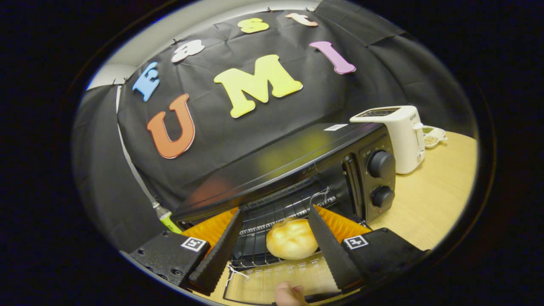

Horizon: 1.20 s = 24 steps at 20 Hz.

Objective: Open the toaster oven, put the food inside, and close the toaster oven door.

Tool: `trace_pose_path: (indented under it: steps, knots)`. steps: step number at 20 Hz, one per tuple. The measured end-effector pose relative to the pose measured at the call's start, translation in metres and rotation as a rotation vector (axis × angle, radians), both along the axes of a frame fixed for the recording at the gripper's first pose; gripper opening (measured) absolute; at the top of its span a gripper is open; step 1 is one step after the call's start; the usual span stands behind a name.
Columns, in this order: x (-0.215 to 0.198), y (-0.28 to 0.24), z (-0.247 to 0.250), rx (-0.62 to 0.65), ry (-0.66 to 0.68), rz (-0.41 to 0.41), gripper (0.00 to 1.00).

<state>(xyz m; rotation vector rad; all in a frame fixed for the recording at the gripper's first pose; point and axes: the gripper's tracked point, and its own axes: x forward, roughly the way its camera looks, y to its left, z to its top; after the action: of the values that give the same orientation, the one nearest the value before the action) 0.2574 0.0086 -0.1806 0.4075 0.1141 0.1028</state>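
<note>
Black two-finger gripper [274,238]: jaws spread wide, gripping nothing. Round golden bread roll [291,244] lies between them on the wire rack [272,212] at the mouth of the black toaster oven [297,170]; it touches the right finger or sits just beside it. Glass oven door [272,278] folded down, open. A fingertip [289,294] rests at the door's near edge. White pop-up toaster [399,136] stands beyond on the light wooden desk [433,199].

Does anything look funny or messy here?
Nothing looks spilled or broken. The bread roll sits on the toaster oven rack's front edge, between the open gripper fingers, touching the right one. The door lies open.
</note>
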Motion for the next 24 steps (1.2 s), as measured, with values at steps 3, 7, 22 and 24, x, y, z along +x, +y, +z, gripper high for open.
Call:
trace_pose_path:
  steps: [3,7,22,24]
  knots:
    - [-0.017,0.002,0.000,-0.085,0.027,0.017,1.00]
    - [-0.043,-0.001,-0.012,-0.174,0.112,0.019,1.00]
    - [-0.124,0.004,-0.117,-0.412,0.398,0.086,1.00]
    - [-0.127,0.003,-0.128,-0.397,0.435,0.084,1.00]
